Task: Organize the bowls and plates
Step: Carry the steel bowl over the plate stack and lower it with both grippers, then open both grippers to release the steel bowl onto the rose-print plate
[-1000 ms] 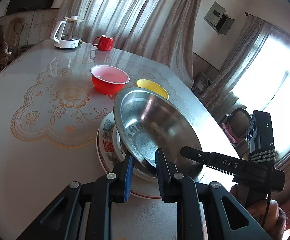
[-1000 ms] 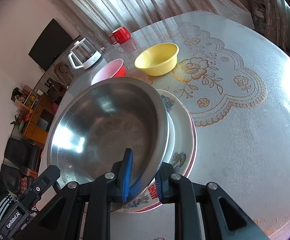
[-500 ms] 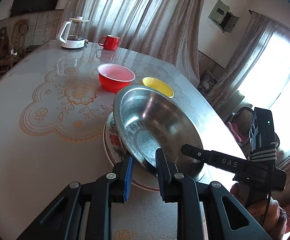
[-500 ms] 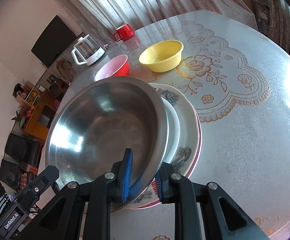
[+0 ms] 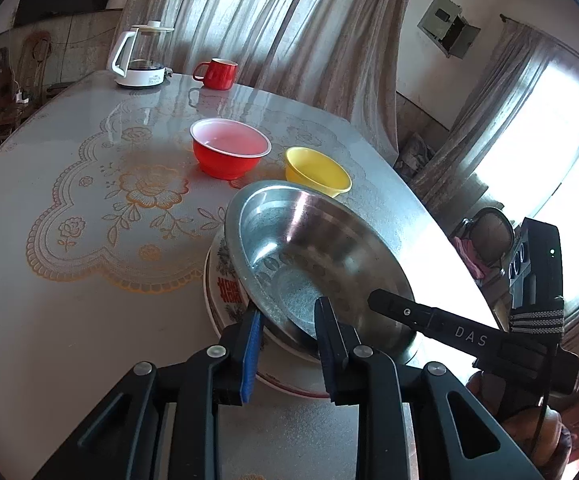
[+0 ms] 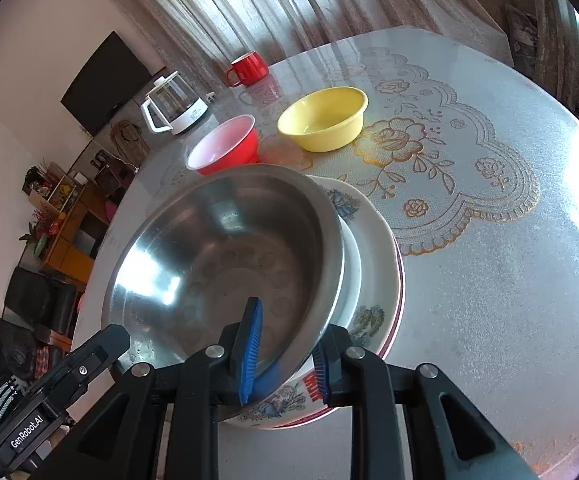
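A wide steel bowl (image 5: pixel 321 248) (image 6: pixel 225 264) rests on a stack of patterned plates (image 5: pixel 225 292) (image 6: pixel 373 280) on the table. My left gripper (image 5: pixel 289 316) straddles its near rim and its jaws are opening, with a gap showing beside the wall. From the opposite side my right gripper (image 6: pixel 287 332) straddles the rim as well, one blue pad inside the bowl and one outside. Its jaws are opening too. A red bowl (image 5: pixel 229 152) (image 6: pixel 225 148) and a yellow bowl (image 5: pixel 317 170) (image 6: pixel 325 120) stand beyond the stack.
At the table's far end stand a glass kettle (image 5: pixel 139 56) (image 6: pixel 173 108) and a red mug (image 5: pixel 217 74) (image 6: pixel 249 68). The table wears a lace-patterned cover (image 5: pixel 89 208). Curtains hang behind it, and a chair is by the window.
Both pairs of jaws have widened a little around the steel bowl's rim. The bowl sits slightly flatter on the plates. Neither hand has shifted much.
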{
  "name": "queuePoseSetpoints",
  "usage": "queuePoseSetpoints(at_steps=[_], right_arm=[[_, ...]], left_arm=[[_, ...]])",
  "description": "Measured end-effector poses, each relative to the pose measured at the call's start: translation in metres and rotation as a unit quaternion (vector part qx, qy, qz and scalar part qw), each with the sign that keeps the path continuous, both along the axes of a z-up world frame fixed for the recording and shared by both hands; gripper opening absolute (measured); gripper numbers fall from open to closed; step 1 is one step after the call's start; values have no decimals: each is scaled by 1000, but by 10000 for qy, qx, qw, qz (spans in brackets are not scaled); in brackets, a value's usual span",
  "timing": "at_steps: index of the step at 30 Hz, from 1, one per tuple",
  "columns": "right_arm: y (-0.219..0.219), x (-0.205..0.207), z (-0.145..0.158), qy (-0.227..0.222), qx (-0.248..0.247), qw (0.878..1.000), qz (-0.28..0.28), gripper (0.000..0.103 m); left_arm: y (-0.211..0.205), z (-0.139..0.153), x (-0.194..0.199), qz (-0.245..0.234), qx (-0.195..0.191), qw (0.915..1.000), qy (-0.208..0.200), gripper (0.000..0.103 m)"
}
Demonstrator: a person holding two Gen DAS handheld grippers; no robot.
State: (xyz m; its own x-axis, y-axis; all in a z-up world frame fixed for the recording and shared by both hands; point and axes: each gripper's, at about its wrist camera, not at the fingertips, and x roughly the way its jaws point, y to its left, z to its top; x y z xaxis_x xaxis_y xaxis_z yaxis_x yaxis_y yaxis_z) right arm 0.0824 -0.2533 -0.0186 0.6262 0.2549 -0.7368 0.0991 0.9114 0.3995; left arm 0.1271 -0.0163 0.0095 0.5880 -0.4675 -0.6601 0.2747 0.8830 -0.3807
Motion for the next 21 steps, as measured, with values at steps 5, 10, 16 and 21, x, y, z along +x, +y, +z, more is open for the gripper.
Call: queuePoseSetpoints(at_steps=[5,10,16,21], right_arm=[[-5,1,-5,61,-36,9999,-101,26],[-11,-1,-4,22,-123,9998,-152,27],[-17,-3,-7,-14,22,9999,-111,26],[-25,-10,2,-200,128,9996,-151,27]], left_arm=[[-8,-7,6,-58,428,9991,8,31],[-11,-9,9,-130,442,9989,48,31],[14,3,2,187,434,9989,-63,34],[45,34,-6,617,730,9931,-676,40]])
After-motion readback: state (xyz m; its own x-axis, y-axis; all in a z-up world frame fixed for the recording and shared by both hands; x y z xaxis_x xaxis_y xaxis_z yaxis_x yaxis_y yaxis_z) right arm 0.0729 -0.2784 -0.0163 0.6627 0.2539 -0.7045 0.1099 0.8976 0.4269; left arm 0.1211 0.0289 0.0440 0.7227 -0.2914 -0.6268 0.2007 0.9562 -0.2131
